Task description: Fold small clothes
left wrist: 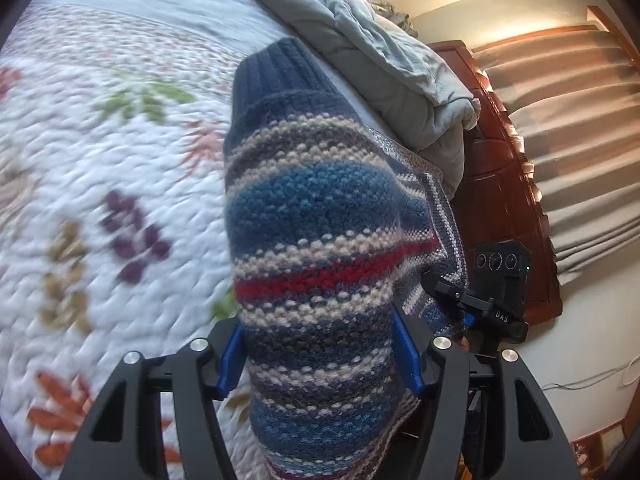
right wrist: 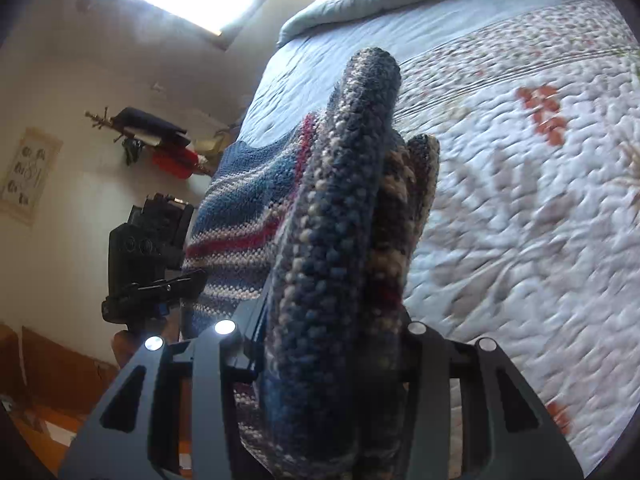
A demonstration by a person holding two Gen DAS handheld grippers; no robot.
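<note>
A small knitted sweater [left wrist: 316, 216] with blue, cream and red stripes and a navy ribbed cuff is held up above the bed. My left gripper [left wrist: 320, 356] is shut on it, the knit bunched between the blue-padded fingers. My right gripper [right wrist: 332, 344] is shut on another bunched part of the same sweater [right wrist: 340, 240], which hides its fingertips. The right gripper [left wrist: 480, 308] shows at the right of the left wrist view, the left gripper [right wrist: 156, 284] at the left of the right wrist view. The sweater hangs stretched between them.
A white quilt with a leaf print [left wrist: 100, 180] covers the bed below. A grey duvet [left wrist: 380, 52] is heaped at the bed's far end, against a red-brown wooden bed frame [left wrist: 508, 216]. Curtains [left wrist: 568, 140] and a wall rack with clothes [right wrist: 160, 140] stand beyond.
</note>
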